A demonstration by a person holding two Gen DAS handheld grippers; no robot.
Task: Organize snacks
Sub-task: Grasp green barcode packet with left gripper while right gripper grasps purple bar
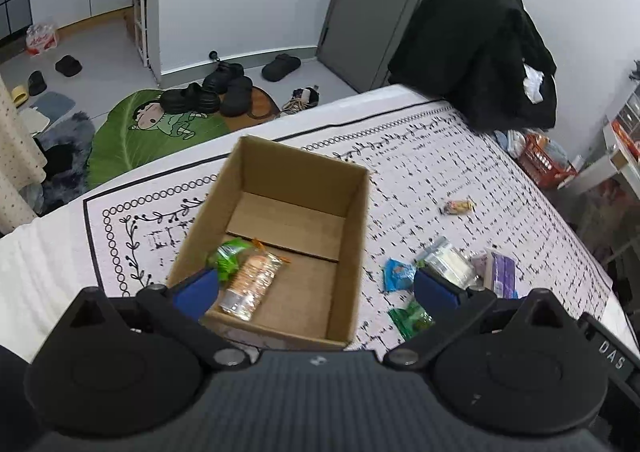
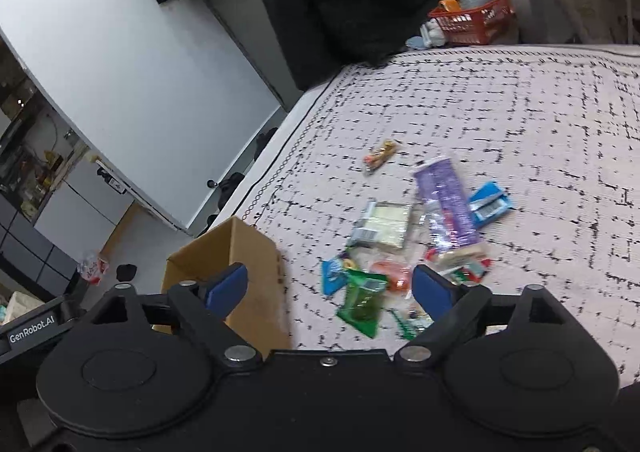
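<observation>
An open cardboard box (image 1: 354, 211) stands on the patterned tablecloth (image 1: 460, 155). Inside it lie a clear cracker pack (image 1: 252, 282) and a green packet (image 1: 228, 258). My left gripper (image 1: 316, 292) hovers open above the box's near edge, holding nothing. To the box's right are loose snacks: a blue packet (image 1: 398, 272), a clear white pack (image 1: 448, 264), a purple pack (image 1: 502, 270), a green packet (image 1: 412, 318) and a small candy (image 1: 456, 206). My right gripper (image 2: 330, 290) is open and empty above the snack pile, over a green packet (image 2: 362, 302); the box (image 2: 256, 252) is to its left.
A purple pack (image 2: 444, 203), blue packet (image 2: 490, 203) and small candy (image 2: 382, 155) lie farther out on the cloth. A chair draped with black clothing (image 1: 476, 43) stands at the table's far side, beside a red basket (image 2: 472, 21). Shoes (image 1: 228, 89) lie on the floor.
</observation>
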